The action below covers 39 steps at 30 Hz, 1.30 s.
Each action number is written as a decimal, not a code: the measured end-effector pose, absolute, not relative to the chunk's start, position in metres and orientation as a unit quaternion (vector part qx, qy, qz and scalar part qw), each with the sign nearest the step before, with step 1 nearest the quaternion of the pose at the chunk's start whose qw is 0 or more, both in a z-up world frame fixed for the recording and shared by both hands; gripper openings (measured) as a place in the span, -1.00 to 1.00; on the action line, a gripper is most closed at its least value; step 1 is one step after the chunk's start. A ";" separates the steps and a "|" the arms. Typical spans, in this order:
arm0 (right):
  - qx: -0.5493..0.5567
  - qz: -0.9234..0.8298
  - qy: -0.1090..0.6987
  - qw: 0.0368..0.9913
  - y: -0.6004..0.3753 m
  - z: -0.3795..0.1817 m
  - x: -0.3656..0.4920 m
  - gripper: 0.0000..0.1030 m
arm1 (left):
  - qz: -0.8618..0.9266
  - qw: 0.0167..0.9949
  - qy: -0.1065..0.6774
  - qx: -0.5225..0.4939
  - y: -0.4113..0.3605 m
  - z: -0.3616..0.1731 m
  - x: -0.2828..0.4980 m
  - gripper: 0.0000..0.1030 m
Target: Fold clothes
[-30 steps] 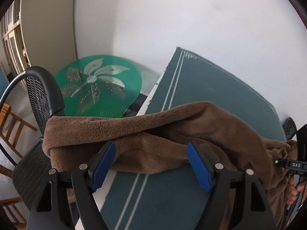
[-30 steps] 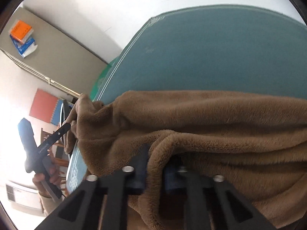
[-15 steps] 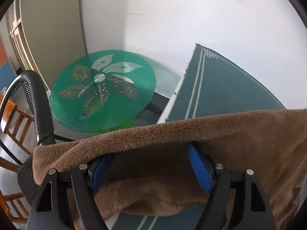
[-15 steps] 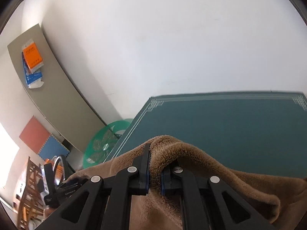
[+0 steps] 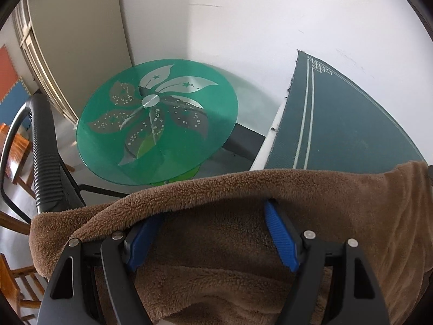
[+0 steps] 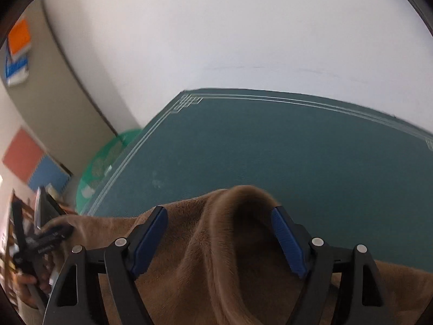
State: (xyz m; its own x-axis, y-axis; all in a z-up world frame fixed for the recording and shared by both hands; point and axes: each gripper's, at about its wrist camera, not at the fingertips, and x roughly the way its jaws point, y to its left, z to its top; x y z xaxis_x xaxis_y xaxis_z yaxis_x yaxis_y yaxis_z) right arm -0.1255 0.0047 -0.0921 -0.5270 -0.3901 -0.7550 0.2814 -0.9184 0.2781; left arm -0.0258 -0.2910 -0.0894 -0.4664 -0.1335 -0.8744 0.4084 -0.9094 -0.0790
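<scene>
Left gripper [image 5: 213, 233]: my two blue-padded fingers stand wide apart, released. A fold of the brown fleece garment [image 5: 243, 216] drapes over their tips, and more of it lies loosely in the gap between them. Neither pad presses the cloth.

Right gripper [image 6: 219, 239]: my fingers are spread wide here too, released. A rounded hump of the fleece rises in the gap at about 12 o'clock from the finger bases, clear of both pads.

Garment: seen from my right hand it [image 6: 238, 257] fills the lower half of the view and trails away toward 9 o'clock. That far end reaches my left gripper [image 6: 58, 233], which shows there dark and blurred with a hand [image 6: 29, 281] under it.

Table: the dark green mat [image 6: 270, 157] with pale border lines lies beyond the fleece at 12 o'clock in the right view. In the left view the mat [image 5: 338, 124] runs off at 1 to 2 o'clock, and the fleece crosses its near end.

Left surroundings: a round green glass table [image 5: 157, 124] with a flower pattern stands beside the mat's edge at 11 o'clock. A black mesh chair back [image 5: 44, 154] stands at 9 o'clock, with wooden chair legs lower down.

Backdrop: a white wall [image 6: 243, 32] stands behind the mat.
</scene>
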 end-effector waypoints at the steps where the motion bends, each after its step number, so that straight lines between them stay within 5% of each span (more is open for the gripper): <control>1: 0.447 -0.869 -0.081 0.198 0.015 -0.091 -0.123 0.57 | -0.845 0.159 0.142 0.491 -0.292 -0.090 -0.025 0.56; 5: 0.448 -0.863 -0.145 0.184 0.075 -0.076 -0.102 0.57 | -0.842 0.164 0.142 0.494 -0.290 -0.086 -0.024 0.56; 13: 0.469 -0.881 -0.037 0.047 0.172 -0.073 -0.056 0.57 | -0.865 0.134 0.091 0.475 -0.231 -0.051 -0.028 0.56; 21: 0.497 -0.866 0.009 0.051 0.170 -0.100 -0.047 0.54 | -0.887 0.064 0.008 0.457 -0.137 -0.013 -0.047 0.58; 23: 0.506 -0.860 0.049 0.053 0.164 -0.107 -0.049 0.38 | -0.887 0.038 -0.023 0.459 -0.110 -0.011 -0.053 0.60; 26: 0.517 -0.849 0.095 0.055 0.160 -0.116 -0.050 -0.14 | -0.879 -0.002 -0.042 0.474 -0.082 -0.016 -0.063 0.63; 29: 0.520 -0.845 0.108 0.054 0.167 -0.117 -0.046 -0.21 | -0.870 -0.018 -0.053 0.489 -0.064 -0.027 -0.076 0.63; 32: 0.507 -0.855 0.104 0.042 0.179 -0.108 -0.041 -0.56 | -0.861 -0.026 -0.061 0.504 -0.051 -0.043 -0.090 0.63; 39: 0.430 -0.899 0.077 -0.028 0.189 -0.074 -0.071 -0.66 | -0.849 -0.019 -0.050 0.526 -0.043 -0.070 -0.121 0.63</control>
